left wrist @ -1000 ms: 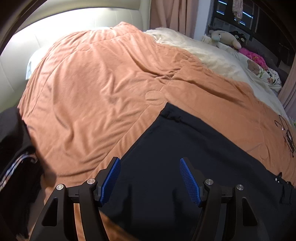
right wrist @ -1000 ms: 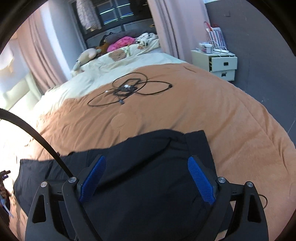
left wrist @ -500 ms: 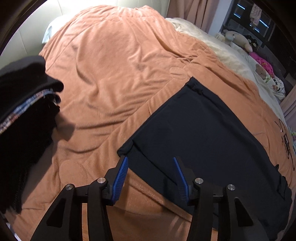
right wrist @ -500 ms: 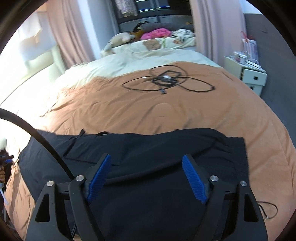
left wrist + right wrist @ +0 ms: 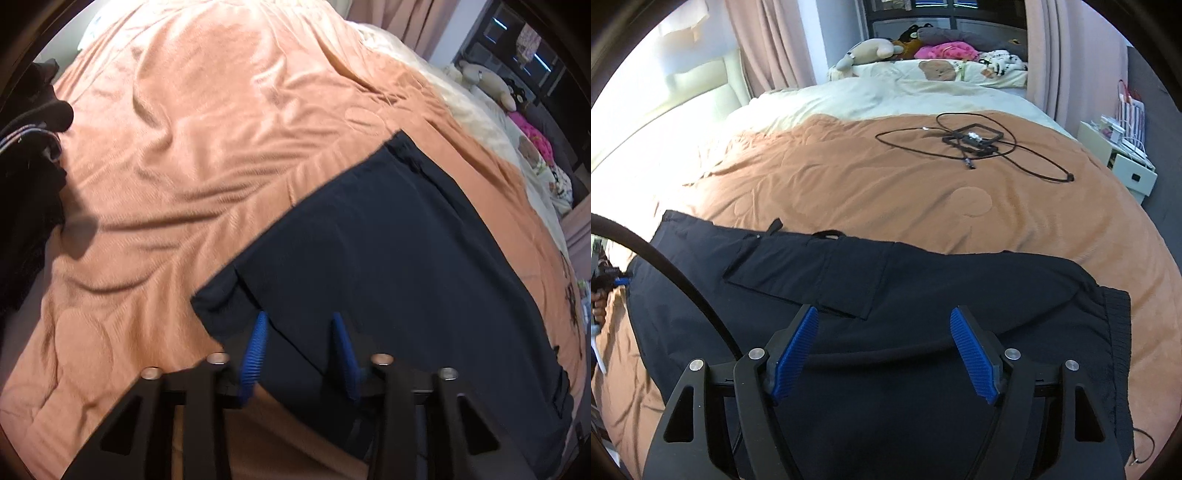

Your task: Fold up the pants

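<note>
Dark pants [image 5: 923,295] lie flat across the orange blanket [image 5: 849,184] at lower frame, both left gripper [image 5: 299,350] and right gripper [image 5: 882,350] unclosed above them, apparently positioning for hem and waistband grasps.

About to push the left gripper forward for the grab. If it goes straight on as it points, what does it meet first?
The pants: the left gripper is open and aimed at their near hem corner, with the orange blanket beneath. Depth is unclear, so it may already be close to the cloth.
</note>
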The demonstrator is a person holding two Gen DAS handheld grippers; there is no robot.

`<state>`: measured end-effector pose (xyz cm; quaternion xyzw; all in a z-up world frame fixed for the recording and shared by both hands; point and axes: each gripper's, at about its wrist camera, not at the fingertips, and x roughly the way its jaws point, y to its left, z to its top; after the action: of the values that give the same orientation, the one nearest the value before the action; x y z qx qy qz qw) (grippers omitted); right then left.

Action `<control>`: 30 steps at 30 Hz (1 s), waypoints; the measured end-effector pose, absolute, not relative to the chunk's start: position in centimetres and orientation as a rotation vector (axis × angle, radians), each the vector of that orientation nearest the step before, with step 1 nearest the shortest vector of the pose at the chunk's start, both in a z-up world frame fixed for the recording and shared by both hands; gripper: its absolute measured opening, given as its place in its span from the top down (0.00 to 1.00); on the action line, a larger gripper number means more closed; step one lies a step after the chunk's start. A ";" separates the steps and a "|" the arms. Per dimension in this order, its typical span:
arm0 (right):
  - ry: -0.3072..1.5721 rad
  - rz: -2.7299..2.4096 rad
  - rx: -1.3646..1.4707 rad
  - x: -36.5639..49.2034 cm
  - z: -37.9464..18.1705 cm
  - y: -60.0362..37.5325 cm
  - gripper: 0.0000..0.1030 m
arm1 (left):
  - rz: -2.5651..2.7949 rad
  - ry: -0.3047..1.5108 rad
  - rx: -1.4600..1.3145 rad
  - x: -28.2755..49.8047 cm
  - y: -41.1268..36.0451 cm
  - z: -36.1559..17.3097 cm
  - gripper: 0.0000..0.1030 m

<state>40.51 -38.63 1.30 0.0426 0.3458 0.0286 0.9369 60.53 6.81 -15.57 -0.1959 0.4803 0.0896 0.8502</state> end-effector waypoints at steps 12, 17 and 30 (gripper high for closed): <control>0.735 0.086 -0.063 44.1 1.9 -35.3 0.29 | 0.220 0.968 -0.461 57.1 9.0 -14.2 0.99; 0.751 0.101 -0.142 46.4 1.8 -33.3 0.29 | 0.252 0.972 -0.426 57.3 8.8 -14.3 0.99; 0.835 0.281 -0.368 54.6 -0.6 -27.3 0.29 | 0.256 0.991 -0.411 57.7 8.9 -14.7 0.99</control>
<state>54.57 -27.30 -0.61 -0.1769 0.4017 0.1353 0.8883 57.75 8.86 -14.68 -0.1952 0.4708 0.1216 0.8517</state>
